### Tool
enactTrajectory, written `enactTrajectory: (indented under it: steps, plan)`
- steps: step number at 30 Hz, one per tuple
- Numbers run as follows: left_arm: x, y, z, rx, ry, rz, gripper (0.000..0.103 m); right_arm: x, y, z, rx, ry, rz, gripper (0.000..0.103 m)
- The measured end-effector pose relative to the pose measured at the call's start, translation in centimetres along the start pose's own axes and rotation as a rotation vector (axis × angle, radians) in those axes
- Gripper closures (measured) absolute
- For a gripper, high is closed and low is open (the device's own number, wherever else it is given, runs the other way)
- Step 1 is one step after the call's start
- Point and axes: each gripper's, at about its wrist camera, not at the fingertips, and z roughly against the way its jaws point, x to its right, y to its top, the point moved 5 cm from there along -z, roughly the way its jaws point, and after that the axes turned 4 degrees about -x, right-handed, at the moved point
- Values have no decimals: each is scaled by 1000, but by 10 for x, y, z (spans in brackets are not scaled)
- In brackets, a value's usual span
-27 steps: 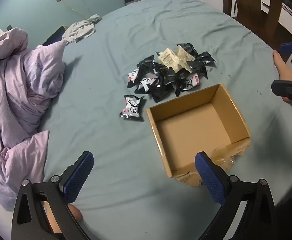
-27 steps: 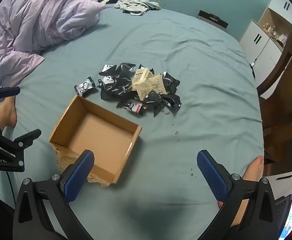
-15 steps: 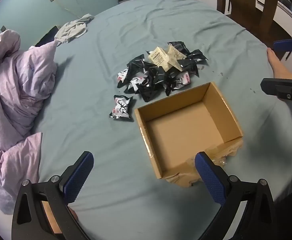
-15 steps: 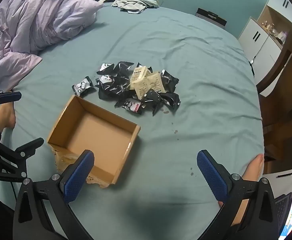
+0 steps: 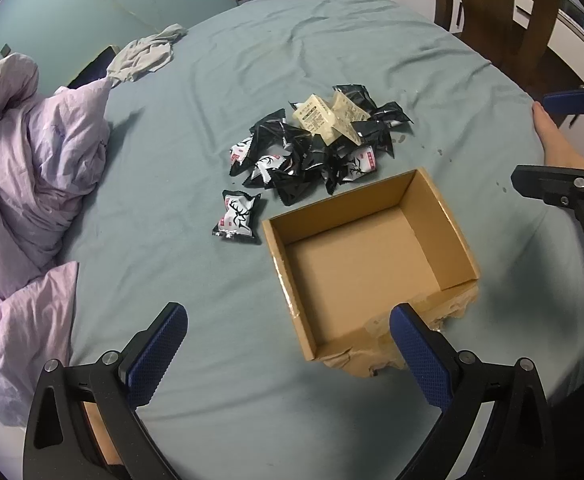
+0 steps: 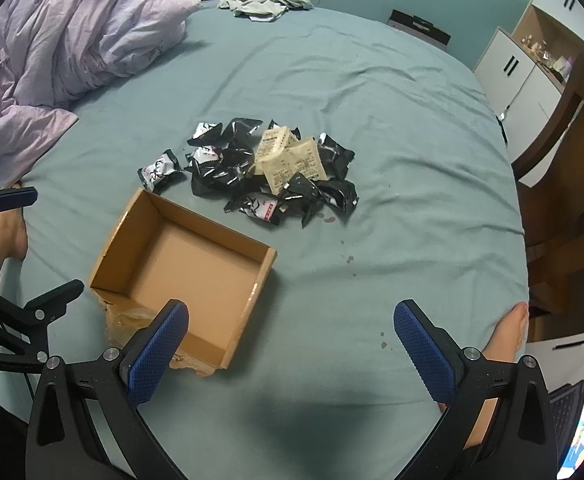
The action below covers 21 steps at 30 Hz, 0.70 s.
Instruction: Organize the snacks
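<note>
A pile of black snack packets (image 5: 311,152) with two beige packets (image 5: 325,118) on top lies on the teal bed sheet; it also shows in the right wrist view (image 6: 268,172). One black-and-white packet (image 5: 236,216) lies apart, left of the pile (image 6: 160,169). An open cardboard box (image 5: 457,240) sits in front of the pile, with nothing in it (image 6: 112,240). My left gripper (image 5: 288,344) is open and empty, above the sheet near the box's front left corner. My right gripper (image 6: 292,340) is open and empty, right of the box.
A crumpled lilac duvet (image 5: 24,168) covers the left of the bed. A grey garment (image 5: 144,54) lies at the far edge. A wooden chair (image 6: 563,152) and white cabinets (image 6: 523,60) stand to the right. Bare feet (image 6: 503,340) rest at the bed's edges.
The left view has moved slightly left and forward, so the box and pile sit nearer the centre. The right view has barely shifted. Both grippers have stayed open.
</note>
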Motion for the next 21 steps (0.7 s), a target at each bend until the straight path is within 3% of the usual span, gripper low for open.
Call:
enactTrajectory:
  steps: [21]
  plan:
    - [0,10,1,-3,-11,27,0,8,4,-8,-31,10,-39,0]
